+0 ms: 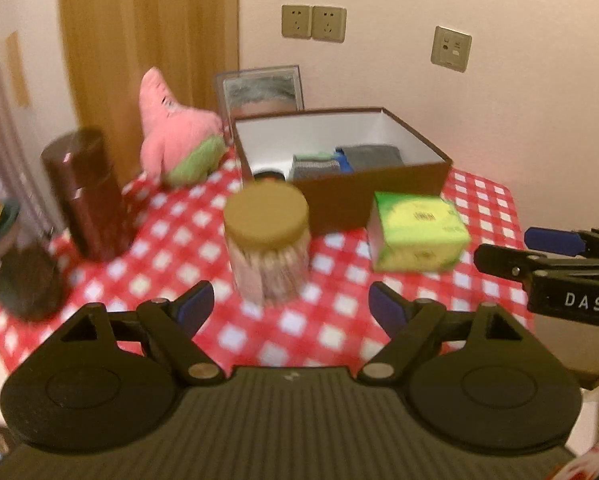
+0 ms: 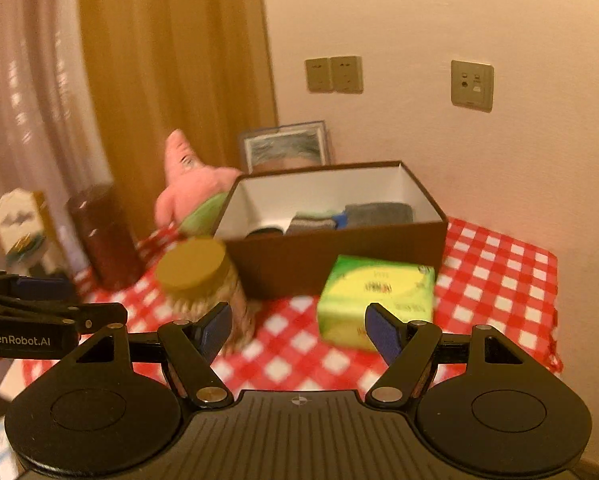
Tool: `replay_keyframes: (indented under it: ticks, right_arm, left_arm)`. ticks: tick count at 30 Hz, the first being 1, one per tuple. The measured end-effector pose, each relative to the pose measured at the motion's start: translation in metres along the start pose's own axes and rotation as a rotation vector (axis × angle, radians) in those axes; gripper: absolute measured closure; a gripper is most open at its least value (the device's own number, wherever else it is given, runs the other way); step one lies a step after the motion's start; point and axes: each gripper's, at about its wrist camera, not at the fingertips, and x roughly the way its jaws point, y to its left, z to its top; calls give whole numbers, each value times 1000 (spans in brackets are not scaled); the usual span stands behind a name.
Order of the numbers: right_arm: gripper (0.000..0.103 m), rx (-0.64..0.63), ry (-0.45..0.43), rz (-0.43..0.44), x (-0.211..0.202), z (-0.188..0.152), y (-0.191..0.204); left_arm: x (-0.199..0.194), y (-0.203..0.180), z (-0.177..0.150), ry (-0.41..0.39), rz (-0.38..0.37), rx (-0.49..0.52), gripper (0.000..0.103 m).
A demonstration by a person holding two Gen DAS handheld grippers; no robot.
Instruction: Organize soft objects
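Observation:
A pink star-shaped plush toy (image 1: pixel 171 132) with green shorts leans at the back left of the table, beside the brown cardboard box (image 1: pixel 379 188); it also shows in the right wrist view (image 2: pixel 187 184). The box (image 2: pixel 339 256) holds folded grey, green and blue socks (image 1: pixel 339 158), seen too in the right wrist view (image 2: pixel 339 216). My left gripper (image 1: pixel 291 306) is open and empty above the table's front, facing a jar. My right gripper (image 2: pixel 297 330) is open and empty, near the green tissue pack. Each gripper shows at the edge of the other's view.
A red checked cloth (image 1: pixel 219 320) covers the table. On it stand a jar with a tan lid (image 1: pixel 267 240), a dark red canister (image 1: pixel 87 196), a green tissue pack (image 1: pixel 417 236) and a dark round object (image 1: pixel 27 284). A framed picture (image 1: pixel 261 92) leans against the wall.

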Motion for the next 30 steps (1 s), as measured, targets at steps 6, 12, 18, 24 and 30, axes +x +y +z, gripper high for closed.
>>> replay_keyframes:
  ticks: [6,12,18,24,30]
  right_arm:
    - [30,-21,51,58,-56,-31,-6]
    - [30,30,95,65,-96,-62,-5]
    - [30,60,125,24,-131,-90,5]
    - [30,89,120,15,-160,-107,13]
    - [30,104,138,36,-186,-110,15]
  left_arm:
    - [-56,-29,-42,27,30,-9,20]
    - [-92,-44,-74,43,15,-1,20]
    - [-122,-44,-100,53,-11,33,22]
    - [-146,-48,-121,57,-6,38,25]
    - [-168,-57,-134,61,8,31,25]
